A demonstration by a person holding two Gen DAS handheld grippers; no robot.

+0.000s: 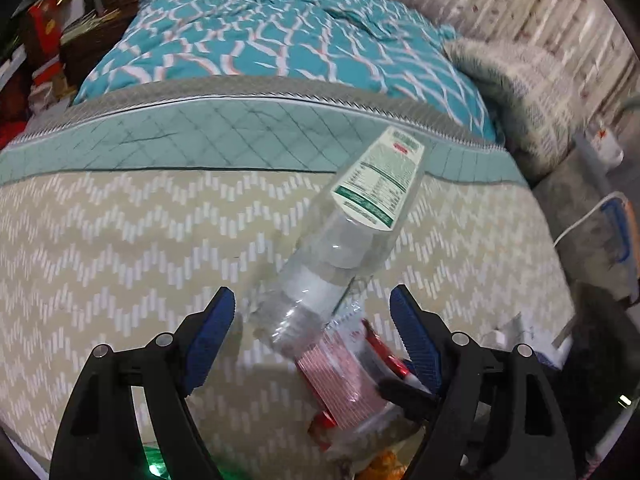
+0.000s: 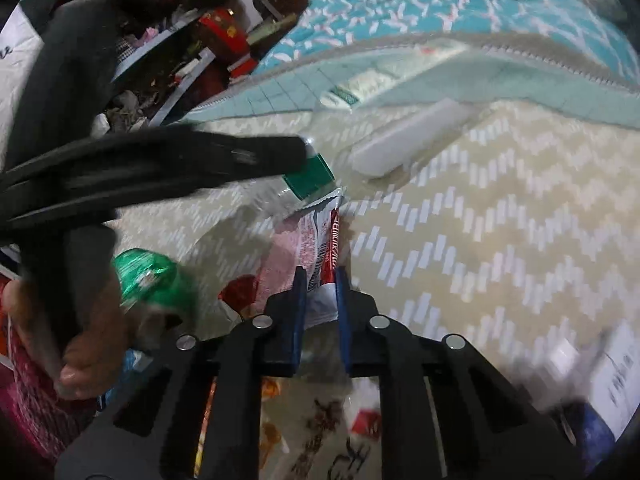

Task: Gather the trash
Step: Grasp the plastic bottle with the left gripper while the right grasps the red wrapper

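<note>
A clear plastic bottle with a white and green label tilts neck-down in front of the mattress side. Its neck sits between the blue pads of my left gripper, which stands open, and the pads do not touch it. In the right wrist view the same bottle is blurred and shows a green cap. Just below it is a red and white wrapper, and my right gripper is shut on its lower end. The wrapper also lies under the bottle's neck in the left wrist view.
The mattress side, beige with a white chevron pattern, fills the background under a teal patterned cover. A grey blanket lies at the right. A hand holds the left tool beside green foil. Printed packaging lies below, and boxes crowd the floor.
</note>
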